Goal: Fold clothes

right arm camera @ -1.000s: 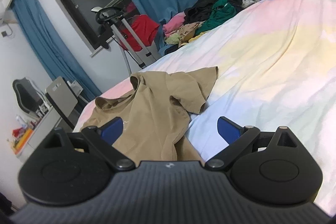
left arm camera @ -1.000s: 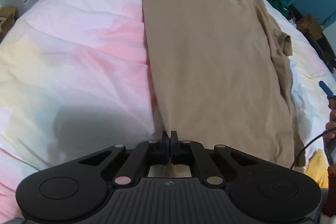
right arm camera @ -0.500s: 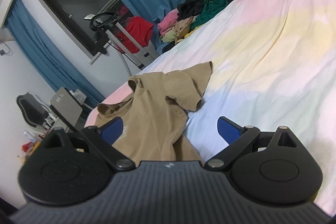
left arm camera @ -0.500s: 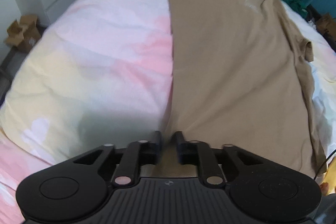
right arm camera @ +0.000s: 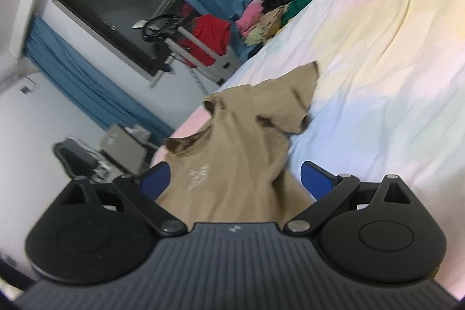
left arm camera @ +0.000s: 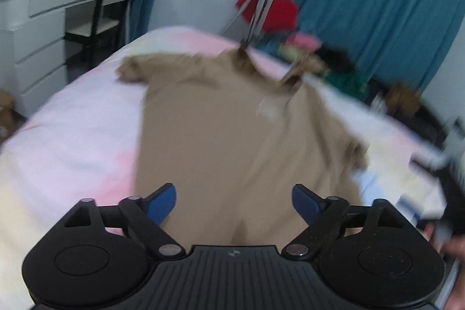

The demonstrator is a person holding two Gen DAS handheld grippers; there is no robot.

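The left gripper (left arm camera: 234,201) has just let go: its jaws, pinched on the hem of the tan T-shirt (left arm camera: 232,135) a second ago, have been opening and now stand wide apart with nothing between them, and the view has lifted. The shirt lies spread in mid-frame, so spreading looks finished and folding not yet begun. The right gripper (right arm camera: 235,179) is also apart and empty. The pastel bedspread (right arm camera: 392,77) fills the right; blue curtains (left arm camera: 377,5) hang upper right, a white dresser (left arm camera: 35,42) stands upper left.
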